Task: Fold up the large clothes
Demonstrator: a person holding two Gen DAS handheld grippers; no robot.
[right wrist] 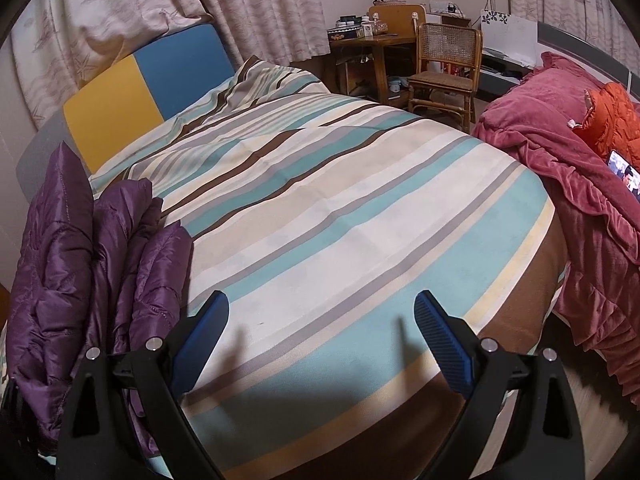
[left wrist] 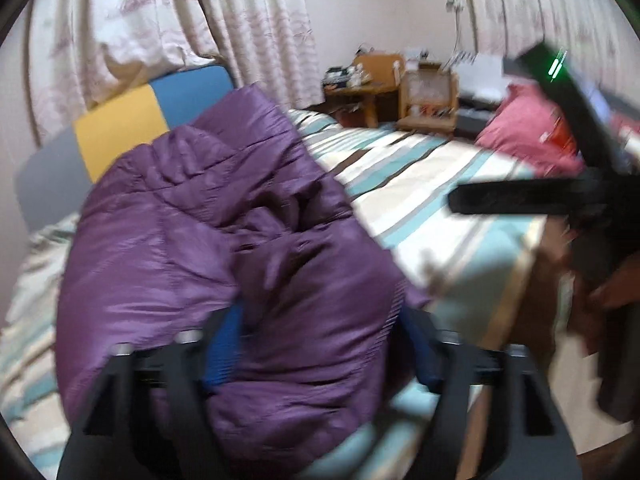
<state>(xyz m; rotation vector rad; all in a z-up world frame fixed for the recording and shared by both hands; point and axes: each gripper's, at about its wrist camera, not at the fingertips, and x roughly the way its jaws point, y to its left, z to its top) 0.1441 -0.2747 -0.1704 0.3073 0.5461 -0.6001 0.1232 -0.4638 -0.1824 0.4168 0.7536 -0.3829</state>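
Purple quilted jacket (left wrist: 224,248) heaped across centre and lower left of the left wrist view, on the striped bed (left wrist: 420,184). Left tongs (left wrist: 320,344) spread wide at bottom centre, blue pads either side of the fabric, not pinching; apparently let go to leave the bundle lying there.

Same jacket (right wrist: 80,280) bunched at far left of the right wrist view. Right tongs (right wrist: 320,344) wide apart, empty, poised over bare striped cover, probably awaiting a fresh hold.
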